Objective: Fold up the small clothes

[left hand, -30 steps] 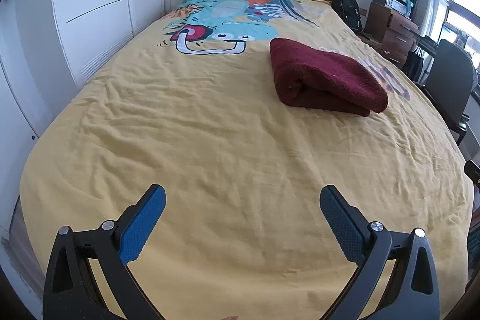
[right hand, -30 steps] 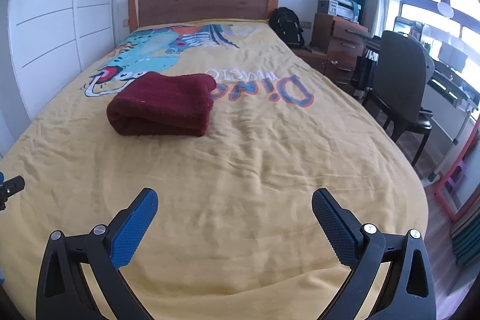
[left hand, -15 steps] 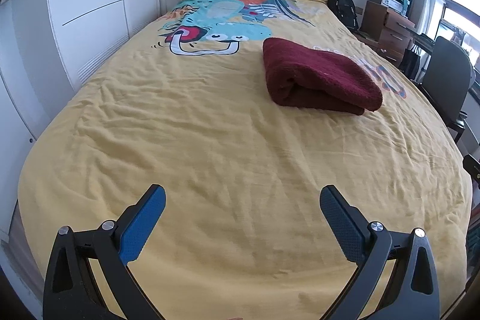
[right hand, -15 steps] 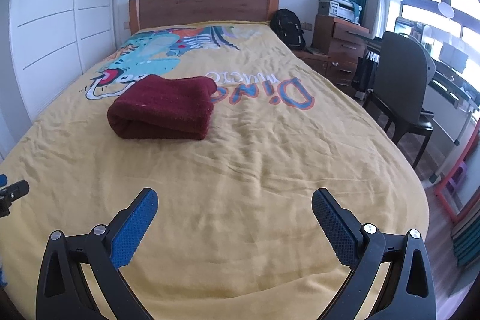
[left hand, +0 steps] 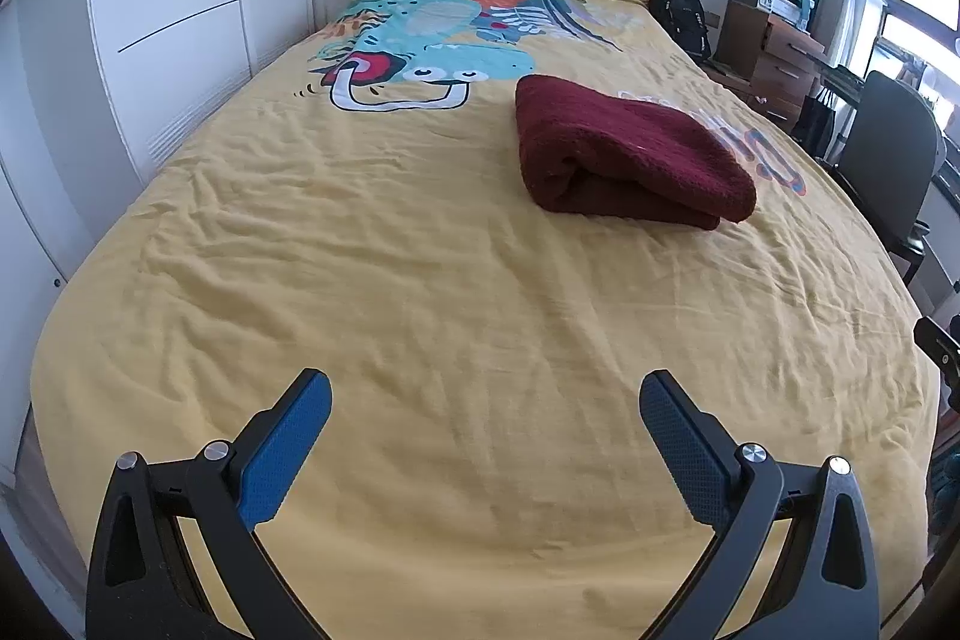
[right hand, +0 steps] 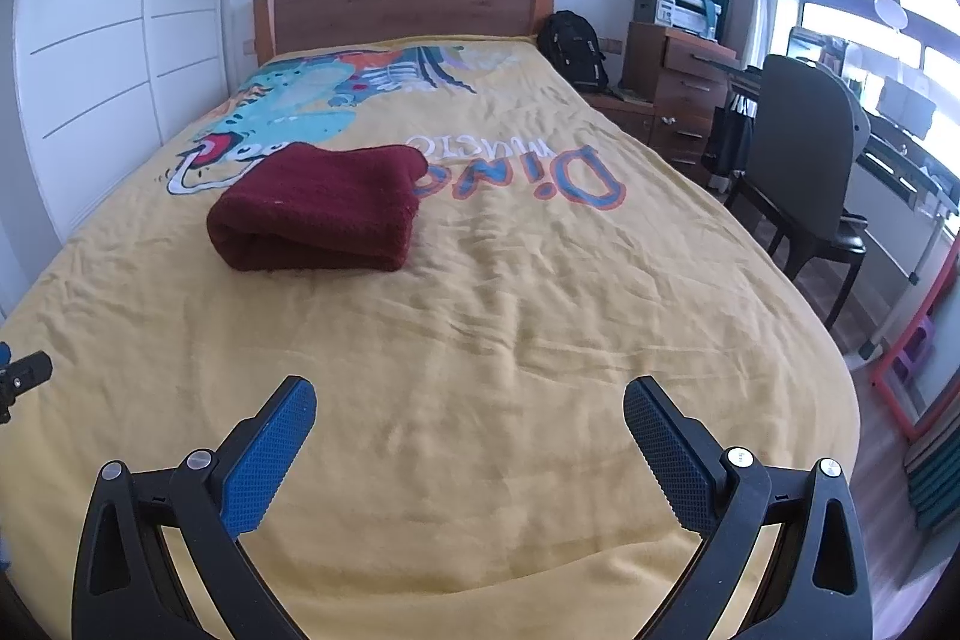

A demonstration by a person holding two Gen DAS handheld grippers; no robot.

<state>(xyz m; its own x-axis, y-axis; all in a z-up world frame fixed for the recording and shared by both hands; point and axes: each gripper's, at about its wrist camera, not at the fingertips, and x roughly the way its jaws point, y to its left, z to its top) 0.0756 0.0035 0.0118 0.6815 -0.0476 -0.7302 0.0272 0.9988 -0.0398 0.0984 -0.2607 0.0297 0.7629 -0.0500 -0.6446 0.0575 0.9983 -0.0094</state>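
We hold both tools low over the near end of the bed; in the left wrist view the left gripper point(left hand: 485, 400) fills the bottom of the frame with its blue pads spread wide apart and nothing between them; in the right wrist view the right gripper point(right hand: 469, 409) sits the same way at the bottom, jaws wide apart and empty. The dark red garment point(left hand: 624, 154) lies right of centre in the upper half of the left view, and left of centre in the right view point(right hand: 318, 208); it rests on the yellow bedspread point(left hand: 420, 280) as a thick, squared bundle with a rolled edge facing us, well apart from both grippers. We judge that the fold on this piece looks finished, so we are either between pieces or at the end of the task; no other loose clothing shows on the bed. If a further fold is wanted, the next move calls for reaching up the frame to the bundle and pinching its near edge; otherwise we would need another garment, and none is in view.
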